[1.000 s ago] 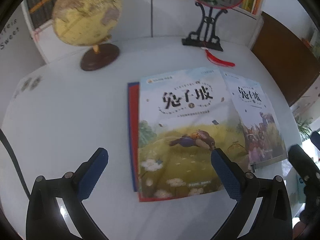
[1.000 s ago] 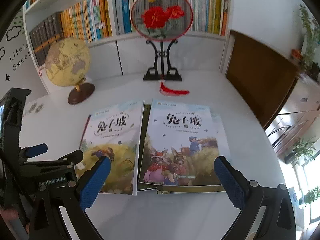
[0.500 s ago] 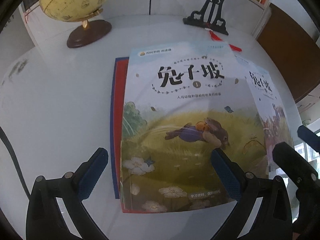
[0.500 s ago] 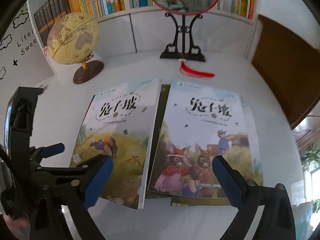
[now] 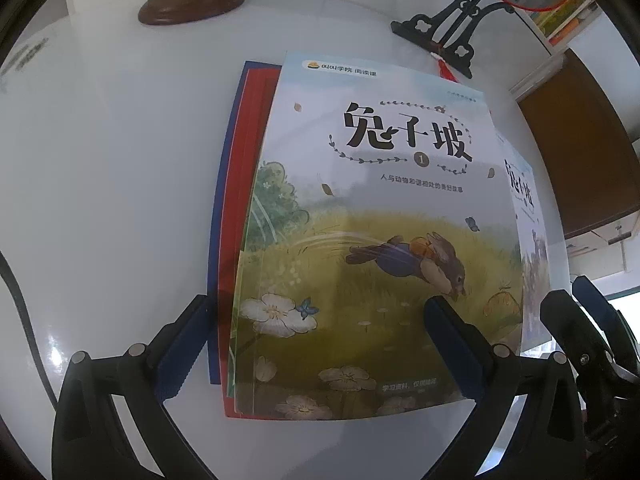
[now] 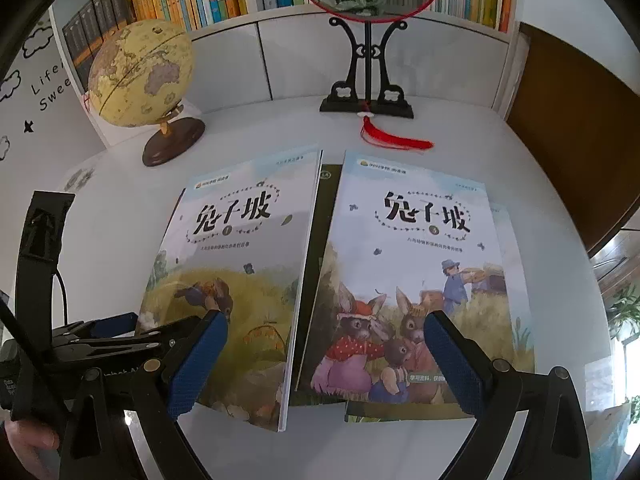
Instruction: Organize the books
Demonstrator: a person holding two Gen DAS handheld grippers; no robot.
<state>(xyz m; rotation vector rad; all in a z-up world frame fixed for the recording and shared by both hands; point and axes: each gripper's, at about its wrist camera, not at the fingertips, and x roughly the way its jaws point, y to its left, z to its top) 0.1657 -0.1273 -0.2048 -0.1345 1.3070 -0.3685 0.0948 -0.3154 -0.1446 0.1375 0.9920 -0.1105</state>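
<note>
Over the last second the left gripper (image 5: 316,340) has dropped and pushed forward: the volume 1 book (image 5: 376,240) that lay well ahead of its fingers now fills the view between them, its near edge past the fingertips. The globe (image 5: 192,0) has slid up so that only its base shows. The right gripper (image 6: 326,356) has also closed in: the volume 3 book (image 6: 416,280) now reaches back between its fingers, and the left gripper, seen beside it, sits over the volume 1 book's near corner.
</note>
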